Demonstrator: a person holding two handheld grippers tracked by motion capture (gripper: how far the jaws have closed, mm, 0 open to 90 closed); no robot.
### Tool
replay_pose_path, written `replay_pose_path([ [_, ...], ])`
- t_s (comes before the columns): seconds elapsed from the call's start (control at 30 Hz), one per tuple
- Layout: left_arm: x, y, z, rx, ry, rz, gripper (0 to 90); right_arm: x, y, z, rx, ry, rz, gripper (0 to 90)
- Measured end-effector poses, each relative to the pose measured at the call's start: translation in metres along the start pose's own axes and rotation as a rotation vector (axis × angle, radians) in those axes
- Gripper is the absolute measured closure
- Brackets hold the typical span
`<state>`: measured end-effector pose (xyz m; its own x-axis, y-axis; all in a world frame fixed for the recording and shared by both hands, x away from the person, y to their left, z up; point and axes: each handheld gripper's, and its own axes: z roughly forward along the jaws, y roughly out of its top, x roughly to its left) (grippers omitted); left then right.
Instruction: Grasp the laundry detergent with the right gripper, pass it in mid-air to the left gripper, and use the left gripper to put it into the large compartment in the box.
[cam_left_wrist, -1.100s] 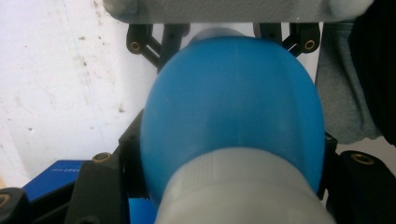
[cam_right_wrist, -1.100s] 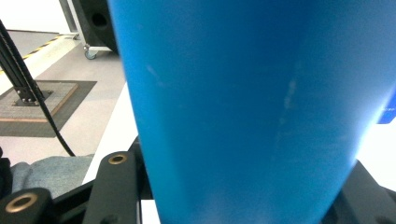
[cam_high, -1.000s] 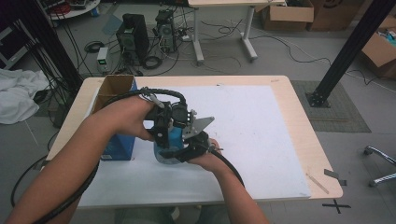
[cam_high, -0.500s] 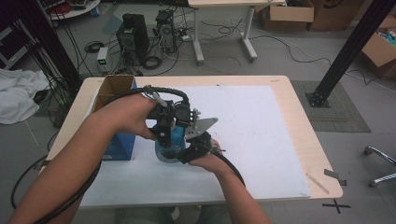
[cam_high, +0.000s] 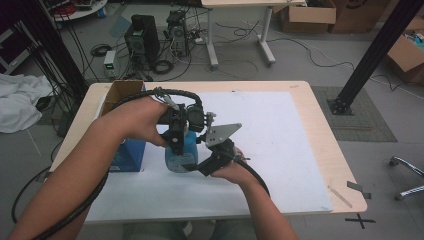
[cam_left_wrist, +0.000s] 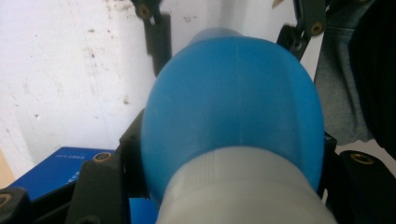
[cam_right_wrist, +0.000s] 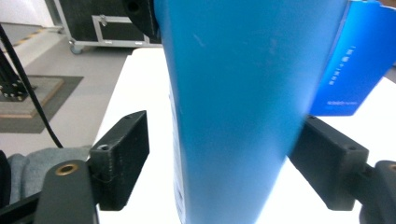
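A blue bottle (cam_high: 179, 154) is seen standing upright on the white mat (cam_high: 280, 150) near the table's (cam_high: 320, 130) front-left part, just beside a blue box (cam_high: 129, 154) and in front of an open cardboard box (cam_high: 122, 92). The left gripper (cam_high: 176, 145) is brought down from above over the bottle's top; in the left gripper view its jaws are seen pressed to either side of the bottle (cam_left_wrist: 233, 107) at the whitish cap (cam_left_wrist: 243, 191), so they are taken to be clamped there. The right gripper (cam_high: 202, 162) is applied lower, at the body; in the right gripper view the bottle (cam_right_wrist: 247, 107) stands between the two jaws, the right-hand pad apparently touching it and the left-hand pad with a gap (a closing grip not yet seated, or a loose brace; it cannot be told which). The blue box (cam_right_wrist: 355, 65) is seen behind. The step in hand is judged to be the opening of the bottle: body steadied by one gripper, cap held by the other. For the next move, the lower jaws would need to be fully closed on the body before any twist is applied at the cap, and the bottle kept upright, since the smooth plastic is likely to slip.
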<state>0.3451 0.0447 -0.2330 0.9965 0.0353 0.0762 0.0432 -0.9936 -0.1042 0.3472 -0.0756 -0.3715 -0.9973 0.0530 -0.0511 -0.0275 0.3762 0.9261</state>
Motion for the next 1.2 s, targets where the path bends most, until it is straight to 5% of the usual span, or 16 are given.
replay_pose_path([
  [0.27,0.003,-0.003,-0.004,-0.006,0.003,-0.012,38.5,-0.002,0.008,-0.02,0.044,-0.022,-0.006,11.7],
  [0.5,0.012,-0.012,-0.013,0.001,-0.015,-0.065,38.5,-0.007,0.02,-0.039,0.186,-0.039,-0.013,0.0],
  [0.67,0.019,-0.018,-0.019,0.002,-0.033,-0.111,38.4,-0.011,0.029,-0.049,0.278,-0.033,-0.023,0.0],
  [0.77,0.027,-0.025,-0.028,0.006,-0.051,-0.178,38.4,-0.013,0.038,-0.055,0.399,-0.003,-0.042,0.0],
  [0.8,0.027,-0.025,-0.028,0.006,-0.051,-0.178,38.4,-0.013,0.038,-0.055,0.399,-0.003,-0.042,0.0],
  [0.87,0.031,-0.029,-0.033,0.004,-0.059,-0.216,38.4,-0.016,0.043,-0.059,0.514,0.017,-0.053,0.0],
  [0.93,0.037,-0.035,-0.042,0.003,-0.07,-0.281,38.4,-0.018,0.046,-0.063,0.579,0.03,-0.047,0.0],
  [1.07,0.046,-0.045,-0.057,-0.009,-0.09,-0.394,38.4,-0.025,0.045,-0.069,0.676,0.042,-0.032,0.0],
  [1.2,0.052,-0.055,-0.073,-0.034,-0.101,-0.466,38.4,-0.029,0.044,-0.076,0.743,0.036,-0.021,0.0],
])
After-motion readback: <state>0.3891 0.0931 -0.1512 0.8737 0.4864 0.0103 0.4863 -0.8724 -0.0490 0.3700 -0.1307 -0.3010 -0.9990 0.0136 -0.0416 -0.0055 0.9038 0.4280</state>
